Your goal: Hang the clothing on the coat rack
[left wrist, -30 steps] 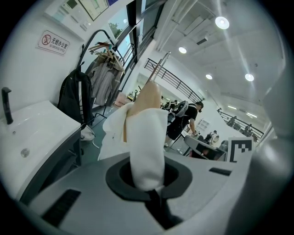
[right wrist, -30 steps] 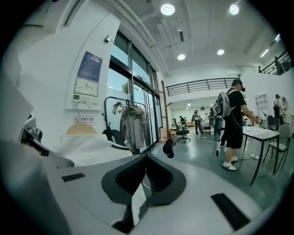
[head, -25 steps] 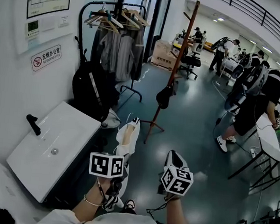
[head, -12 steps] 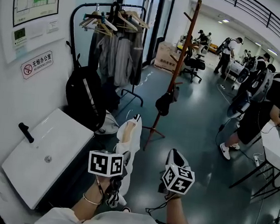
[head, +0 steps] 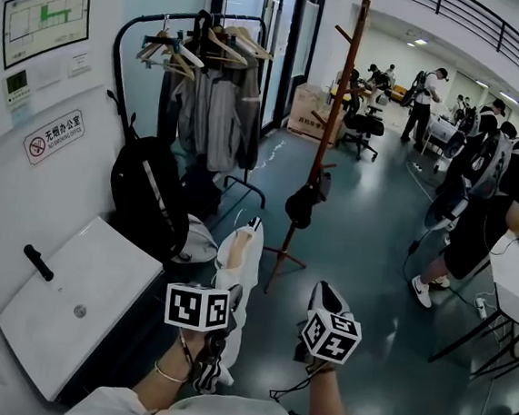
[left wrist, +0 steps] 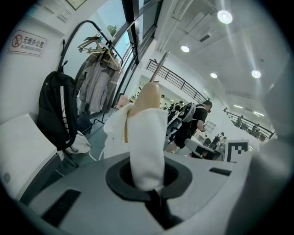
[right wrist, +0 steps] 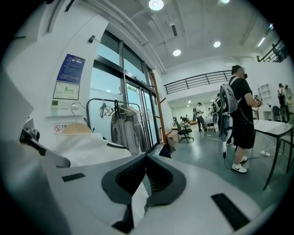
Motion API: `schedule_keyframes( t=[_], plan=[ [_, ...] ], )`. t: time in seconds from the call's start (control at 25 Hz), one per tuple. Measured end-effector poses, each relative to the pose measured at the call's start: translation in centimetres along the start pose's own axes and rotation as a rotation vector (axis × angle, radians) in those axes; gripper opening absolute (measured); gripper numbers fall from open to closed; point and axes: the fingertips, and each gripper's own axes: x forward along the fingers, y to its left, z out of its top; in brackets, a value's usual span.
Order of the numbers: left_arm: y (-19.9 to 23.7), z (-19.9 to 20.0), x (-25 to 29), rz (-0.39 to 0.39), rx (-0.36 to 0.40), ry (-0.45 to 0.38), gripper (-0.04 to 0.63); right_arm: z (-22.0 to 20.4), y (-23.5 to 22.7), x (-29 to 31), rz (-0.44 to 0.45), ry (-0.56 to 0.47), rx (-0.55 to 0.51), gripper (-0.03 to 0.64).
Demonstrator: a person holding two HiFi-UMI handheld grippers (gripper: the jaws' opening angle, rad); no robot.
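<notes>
White garment (head: 238, 268): draped on a wooden hanger (left wrist: 149, 94) and carried in the air in front of the person; it is on no rack yet.
Coat rack (head: 327, 136): a tall wooden pole with pegs, standing on the floor ahead and slightly right of the garment, well apart from it. A black bag (head: 301, 201) hangs low on the pole.
Long axes: the pole stands upright, and the garment trails downward from the hanger.
Nearer hand: the right tongs (head: 321, 292) lie on the pole's side. The left tongs (head: 230, 292) carry the hanger end, so they probably lead the lift.
Left tongs: jaws together, clamped on the garment where it wraps the hanger.
Right tongs: jaws closed, pinching a strip of the same white cloth.
Black rail (head: 204, 23): holds grey clothes on hangers at the left wall; I cannot tell whether it or the pole is the target.
Coming move: likely closing the gap, then raising the hanger to a free peg.
</notes>
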Motion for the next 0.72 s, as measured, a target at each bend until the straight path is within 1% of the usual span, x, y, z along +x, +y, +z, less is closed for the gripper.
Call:
schedule_keyframes(
  t=[0.4,0.72],
  plan=[
    [1.1,2.7,4.4,0.028,-0.017,-0.018,0.021,0.3,-2.9,4.5,0.008,0.020,0.002,0.023],
    [1.6,4.0,6.3,0.026,-0.018,-0.028,0.021,-0.3,-4.3,6.6,0.000,0.034,0.018,0.023]
  ],
)
